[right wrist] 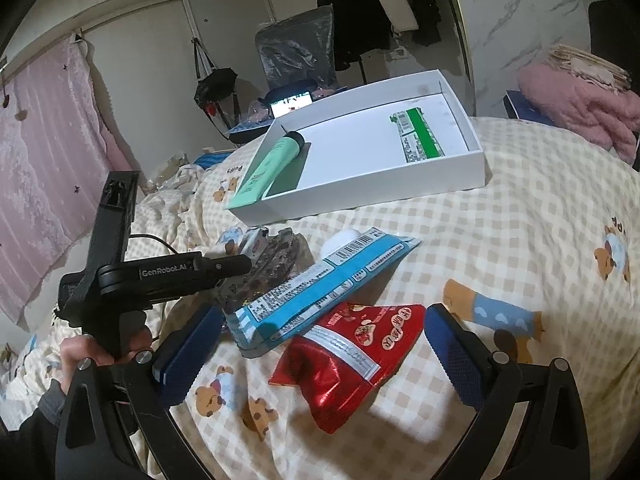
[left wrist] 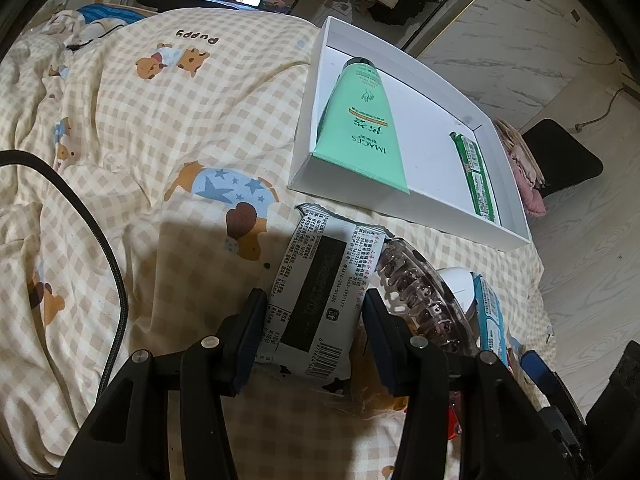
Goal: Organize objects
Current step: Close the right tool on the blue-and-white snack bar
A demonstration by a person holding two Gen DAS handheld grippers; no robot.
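With its jaws pinching the white packet [left wrist: 316, 300], the left gripper [left wrist: 314, 312] must lift it to the box [left wrist: 400, 208] ahead; the right gripper [right wrist: 324, 344] hangs spread over the red pouch [right wrist: 348, 356].

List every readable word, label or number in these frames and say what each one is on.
"IMAGES": green tube in the white box.
"Puppy": checked bedsheet.
"GenRobot.AI": left gripper, seen from the right wrist camera.
Print on the black-and-white packet, blue packet, red pouch and green packet: too small or blurred.
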